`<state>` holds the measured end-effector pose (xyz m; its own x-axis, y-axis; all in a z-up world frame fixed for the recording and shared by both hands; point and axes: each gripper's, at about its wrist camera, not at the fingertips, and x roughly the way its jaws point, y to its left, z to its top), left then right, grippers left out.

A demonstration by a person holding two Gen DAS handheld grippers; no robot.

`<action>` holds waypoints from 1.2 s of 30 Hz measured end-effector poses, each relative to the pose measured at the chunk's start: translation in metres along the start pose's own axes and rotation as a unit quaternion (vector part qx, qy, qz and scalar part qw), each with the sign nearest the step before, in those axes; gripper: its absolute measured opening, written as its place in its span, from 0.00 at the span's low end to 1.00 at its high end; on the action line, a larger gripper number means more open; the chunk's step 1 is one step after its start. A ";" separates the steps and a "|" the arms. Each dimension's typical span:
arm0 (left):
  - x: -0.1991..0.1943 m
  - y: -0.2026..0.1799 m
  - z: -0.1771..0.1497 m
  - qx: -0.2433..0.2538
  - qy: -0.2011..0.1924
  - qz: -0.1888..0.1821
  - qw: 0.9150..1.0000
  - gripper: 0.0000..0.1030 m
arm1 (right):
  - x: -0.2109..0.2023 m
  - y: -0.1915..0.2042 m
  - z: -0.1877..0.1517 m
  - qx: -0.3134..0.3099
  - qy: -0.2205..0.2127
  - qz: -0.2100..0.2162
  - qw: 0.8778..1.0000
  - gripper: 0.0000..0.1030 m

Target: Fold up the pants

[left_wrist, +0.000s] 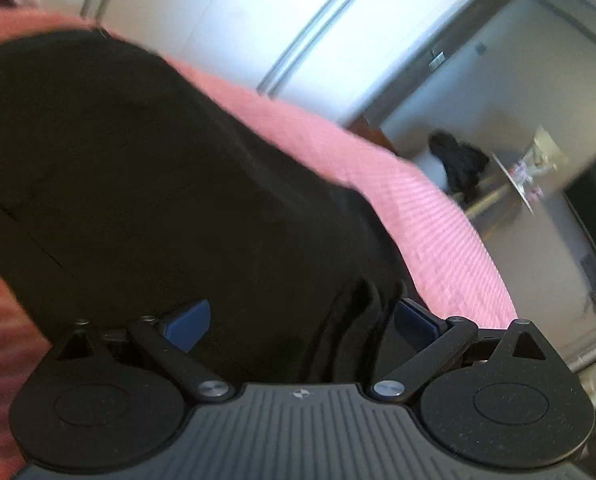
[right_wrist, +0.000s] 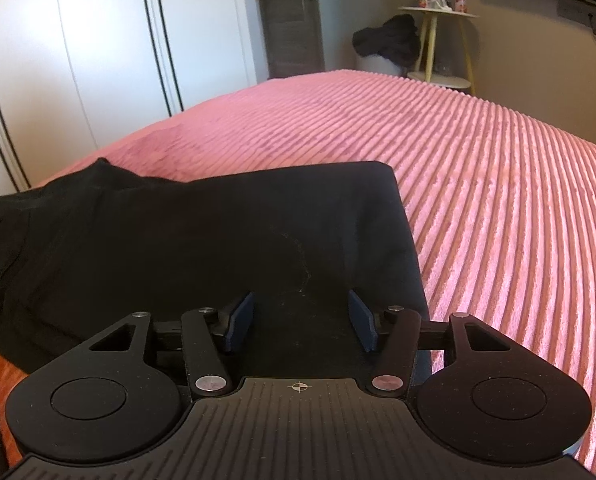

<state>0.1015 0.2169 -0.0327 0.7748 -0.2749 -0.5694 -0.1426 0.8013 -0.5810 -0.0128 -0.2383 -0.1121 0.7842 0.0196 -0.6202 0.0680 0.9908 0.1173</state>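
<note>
Two claws sit low over one pair of black pants [right_wrist: 217, 240] spread on a pink ribbed bed [right_wrist: 498, 200], and both stand with their blue pads apart, gripping nothing.

From the right wrist view, the right claw [right_wrist: 301, 318] hangs directly above the near part of the pants, cloth showing between its pads. The garment stretches forward and to the left from it. A straight, tidy edge runs away along the right side and meets a squared far corner just ahead; the left portion looks rumpled and heaped, so the pants seem already doubled at least once, though I cannot tell how many layers lie there.

From the left wrist view, which is tilted and blurred, the left claw [left_wrist: 302, 324] has its pads spread wide with a ridge of bunched black fabric rising between them, not pinched. The pants fill the frame ahead and to the left of it, the bed cover showing beyond on the right.

My judgement: the long axis runs left to right across the right claw's view, so the next fold would bring one end over the other. Each claw already has cloth between its pads, so closing comes first.
</note>
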 end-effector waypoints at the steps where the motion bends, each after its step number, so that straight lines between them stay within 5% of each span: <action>1: -0.005 0.008 0.003 -0.019 -0.017 0.014 1.000 0.96 | 0.000 -0.001 0.000 0.002 0.000 0.001 1.000 0.57; 5: -0.033 0.067 0.021 -0.110 -0.062 0.064 0.990 0.96 | -0.001 -0.003 0.001 0.012 0.001 0.005 1.000 0.57; 10: -0.066 0.140 0.033 -0.158 -0.090 0.061 0.981 0.96 | 0.001 -0.006 0.002 0.024 -0.001 0.012 1.000 0.59; 14: -0.059 0.183 0.038 -0.226 -0.110 -0.014 0.968 0.96 | 0.001 -0.008 0.003 0.034 -0.002 0.016 0.999 0.60; 24: -0.015 0.198 0.080 -0.176 -0.131 -0.025 0.975 0.91 | 0.005 0.004 0.002 0.002 -0.003 0.000 1.000 0.64; 25: -0.015 0.197 0.083 -0.171 -0.131 -0.020 0.976 0.77 | 0.005 0.004 0.002 0.003 -0.003 -0.001 1.000 0.64; 26: -0.015 0.197 0.084 -0.162 -0.130 -0.012 0.978 0.51 | 0.005 0.004 0.002 0.006 -0.003 -0.001 1.000 0.64; 28: -0.023 0.198 0.085 -0.147 -0.135 -0.016 0.980 0.37 | 0.005 0.003 0.002 0.015 -0.003 0.003 1.000 0.63; 31: -0.033 0.184 0.089 -0.093 -0.155 -0.018 0.983 0.36 | 0.005 0.000 0.002 0.021 -0.008 0.005 1.000 0.61; 34: -0.017 0.183 0.103 -0.092 -0.132 -0.007 0.987 0.63 | 0.006 0.000 0.002 0.028 -0.013 0.014 0.999 0.62; 36: -0.005 0.190 0.108 -0.116 -0.114 0.005 0.987 0.63 | 0.006 -0.001 0.002 0.030 -0.013 0.017 0.999 0.62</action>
<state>0.1367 0.4276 -0.0775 0.8874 -0.1199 -0.4452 -0.2675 0.6526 -0.7089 -0.0071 -0.2393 -0.1140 0.8027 0.0488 -0.5943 0.0768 0.9799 0.1842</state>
